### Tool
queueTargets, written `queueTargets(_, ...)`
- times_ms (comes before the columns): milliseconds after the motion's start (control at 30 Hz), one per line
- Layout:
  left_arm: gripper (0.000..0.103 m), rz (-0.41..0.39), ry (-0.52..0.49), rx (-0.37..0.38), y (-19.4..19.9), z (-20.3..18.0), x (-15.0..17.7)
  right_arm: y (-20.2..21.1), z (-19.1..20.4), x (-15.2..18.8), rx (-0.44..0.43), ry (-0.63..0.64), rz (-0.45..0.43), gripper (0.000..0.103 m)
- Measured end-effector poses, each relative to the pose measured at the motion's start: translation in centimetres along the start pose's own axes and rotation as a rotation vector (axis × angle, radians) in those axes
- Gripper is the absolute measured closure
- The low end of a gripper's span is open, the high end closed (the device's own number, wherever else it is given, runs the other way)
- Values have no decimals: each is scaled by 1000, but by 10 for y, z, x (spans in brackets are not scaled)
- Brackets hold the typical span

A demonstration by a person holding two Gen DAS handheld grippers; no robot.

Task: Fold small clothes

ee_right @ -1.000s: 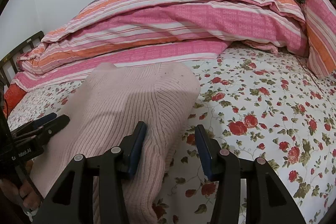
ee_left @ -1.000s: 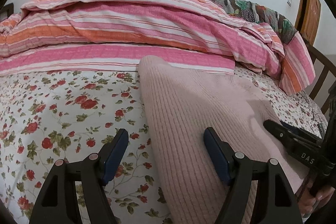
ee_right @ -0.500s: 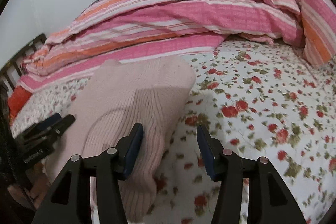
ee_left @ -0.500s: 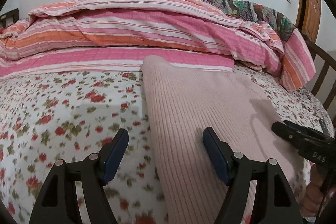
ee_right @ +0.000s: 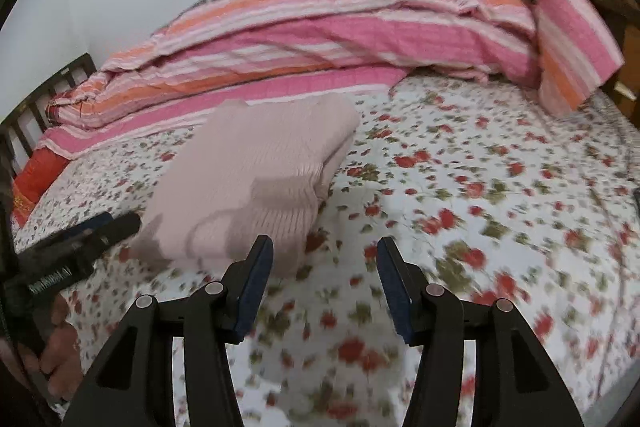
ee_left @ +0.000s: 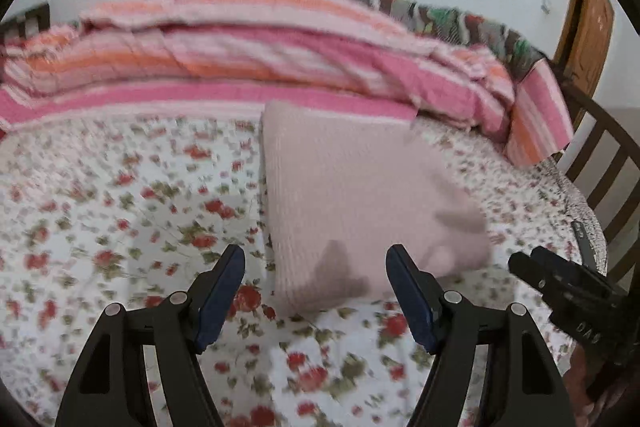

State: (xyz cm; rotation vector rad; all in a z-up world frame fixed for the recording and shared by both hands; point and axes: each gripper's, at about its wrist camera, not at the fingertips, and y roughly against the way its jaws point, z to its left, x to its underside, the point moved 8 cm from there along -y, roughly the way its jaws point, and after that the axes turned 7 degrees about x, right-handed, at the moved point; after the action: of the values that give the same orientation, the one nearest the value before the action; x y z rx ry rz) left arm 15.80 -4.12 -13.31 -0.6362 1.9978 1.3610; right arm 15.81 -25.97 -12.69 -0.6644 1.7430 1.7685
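Though folded already into a thick pad, sweater looks soft, light, ribbed knit: likely to sag and slump open if lifted by one layer, not slippery, nothing fragile. Lies flat on bed, centre of left view, centre-left of right view, far end touching pink striped quilt.

Left gripper wide open, empty, hanging clear of sweater's near edge at bottom centre. Right gripper jaws opening, nothing between them, only floral sheet beneath; sweater's near right corner just beside its left finger in frame. Each gripper also visible in other's view: right one at lower right of left view, left one at lower left of right view.

Best hold, by judgement: pinch through all layers at near corners, or along ribbed fold at right side where stacked edges show, one gripper per corner so bundle keeps shape. Grabbing top layer alone would probably undo fold.

Edges and room: broad open sheet at left of left view and at right of right view, good for sliding or setting down. Quilt heaped across upper frame blocks far side. Wooden rails at right edge of left view and more rails at left edge of right view mark bed's limits; dark item near right bed edge, too small to identify.
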Motion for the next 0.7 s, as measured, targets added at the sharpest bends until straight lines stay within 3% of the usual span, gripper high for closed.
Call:
queueTargets(167,25,-66,-48,-46,58,-21,-11,49,-3,-9,-6,-11,-32,44)
queueTargets(300,19,-91,-54,-55,89,-28,-12,86,5,-13,-8,36,-81,11)
queueTargets(333,17,-100,-52,-65,95,-28,-11,95,8,-13,-18,49,-104,7)
queueTargets(500,16,-108,-55,-93,115,-35,-5,118,7,-11,44,49,-132,0)
queueTargets(700,16,-115,-85,-105,127,-47,2,129,2,-6,65,37,-133,0)
